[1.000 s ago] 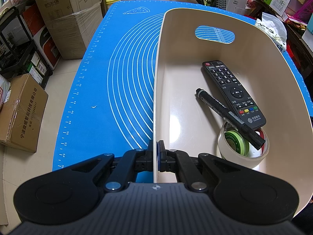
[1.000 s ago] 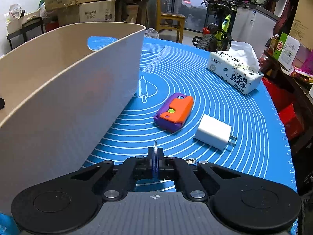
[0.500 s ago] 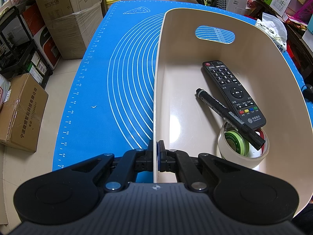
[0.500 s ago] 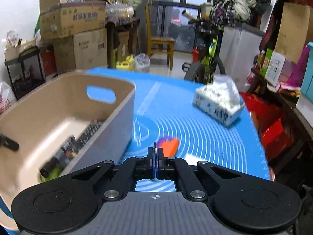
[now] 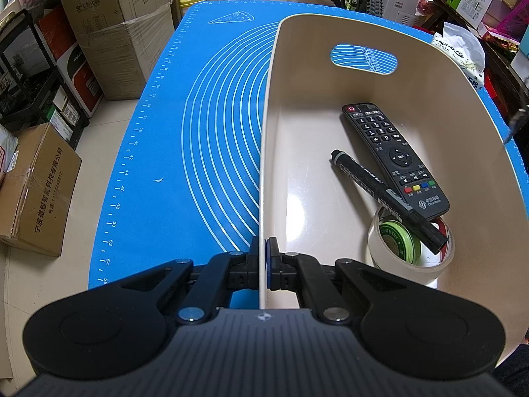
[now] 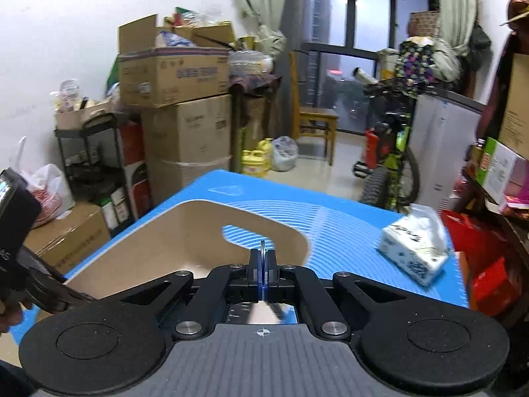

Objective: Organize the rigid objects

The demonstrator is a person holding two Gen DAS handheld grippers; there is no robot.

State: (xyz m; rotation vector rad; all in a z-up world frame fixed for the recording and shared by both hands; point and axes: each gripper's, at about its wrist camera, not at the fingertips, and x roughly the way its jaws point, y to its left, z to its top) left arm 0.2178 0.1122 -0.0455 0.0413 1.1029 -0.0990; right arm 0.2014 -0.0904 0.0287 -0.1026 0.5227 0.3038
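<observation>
Right tongs [image 6: 263, 258] have risen above the bin [image 6: 185, 231]

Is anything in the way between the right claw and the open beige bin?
Nothing visible does. The right claw, shut on a thin flat piece, faces the open top of the beige plastic bin; the left claw pinches its side wall, aside.

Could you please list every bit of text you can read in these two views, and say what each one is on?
"China Mobile": remote.
"OINTMENT": green tin inside the tape roll.
"36" to "56": ruler marks along the mat edge.
"13777245217": floor carton; its Chinese line is unclear.
Marker print and tissue pack: too blurred.
</observation>
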